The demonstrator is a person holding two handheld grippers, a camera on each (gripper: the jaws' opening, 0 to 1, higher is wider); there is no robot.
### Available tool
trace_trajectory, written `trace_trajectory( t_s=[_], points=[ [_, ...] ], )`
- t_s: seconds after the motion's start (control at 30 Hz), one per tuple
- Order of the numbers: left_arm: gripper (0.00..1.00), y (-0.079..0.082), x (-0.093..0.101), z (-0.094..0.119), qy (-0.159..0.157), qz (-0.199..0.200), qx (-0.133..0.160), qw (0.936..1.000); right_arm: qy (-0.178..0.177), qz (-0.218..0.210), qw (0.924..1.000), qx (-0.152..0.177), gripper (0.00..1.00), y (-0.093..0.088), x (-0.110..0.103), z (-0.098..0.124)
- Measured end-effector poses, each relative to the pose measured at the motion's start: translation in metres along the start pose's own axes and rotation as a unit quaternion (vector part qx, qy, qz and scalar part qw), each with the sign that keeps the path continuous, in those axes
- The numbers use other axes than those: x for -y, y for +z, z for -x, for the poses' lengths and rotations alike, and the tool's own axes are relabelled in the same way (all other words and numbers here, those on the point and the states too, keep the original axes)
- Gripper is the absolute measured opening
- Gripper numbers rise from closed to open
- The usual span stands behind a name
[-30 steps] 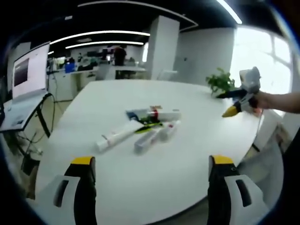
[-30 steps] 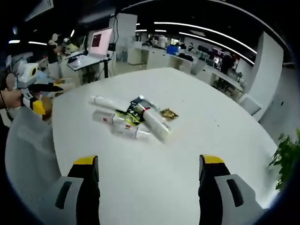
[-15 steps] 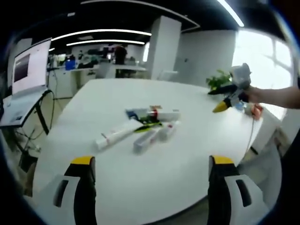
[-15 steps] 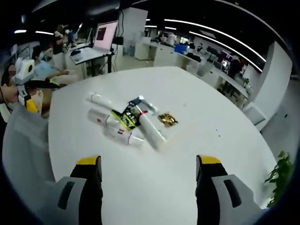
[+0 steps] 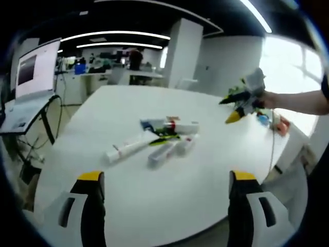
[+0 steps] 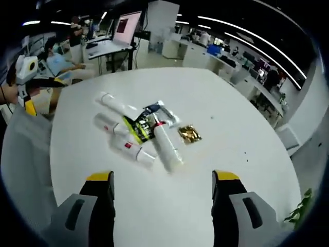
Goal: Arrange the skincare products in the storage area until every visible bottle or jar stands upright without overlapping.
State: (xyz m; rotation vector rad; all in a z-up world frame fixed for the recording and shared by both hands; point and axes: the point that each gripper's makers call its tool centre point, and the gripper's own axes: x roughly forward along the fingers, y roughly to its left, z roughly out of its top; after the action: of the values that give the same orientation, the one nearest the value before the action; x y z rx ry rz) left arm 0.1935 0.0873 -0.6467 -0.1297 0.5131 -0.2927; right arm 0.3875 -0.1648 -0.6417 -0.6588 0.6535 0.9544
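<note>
Bare table (image 6: 216, 170) around tubes (image 6: 141, 136)

Toppled tubes (image 6: 139, 135) on white table (image 6: 231, 134)

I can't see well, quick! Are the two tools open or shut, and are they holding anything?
Left tool: open, holding nothing, above the white table.
Right tool: open, holding nothing, short of the pile of tubes.
</note>
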Motion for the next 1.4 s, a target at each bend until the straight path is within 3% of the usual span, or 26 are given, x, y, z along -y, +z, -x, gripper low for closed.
trace_trajectory(
  t_s=[0.3, 0.87, 1.4],
  points=[
    [0.92, 0.000, 0.000, 0.000, 0.004, 0.004, -0.002, 1.0000, 0.017, 0.011, 0.9996, -0.021, 0.75, -0.003, 0.012, -0.019],
    [0.91, -0.003, -0.002, 0.000, 0.006, 0.011, -0.006, 0.9999, 0.045, 0.037, 0.9973, -0.044, 0.73, 0.011, 0.019, -0.058],
    [0.90, -0.003, -0.001, 0.000, 0.001, 0.017, -0.010, 0.9998, 0.068, 0.049, 0.9946, -0.062, 0.70, 0.014, 0.021, -0.077]
  ],
)
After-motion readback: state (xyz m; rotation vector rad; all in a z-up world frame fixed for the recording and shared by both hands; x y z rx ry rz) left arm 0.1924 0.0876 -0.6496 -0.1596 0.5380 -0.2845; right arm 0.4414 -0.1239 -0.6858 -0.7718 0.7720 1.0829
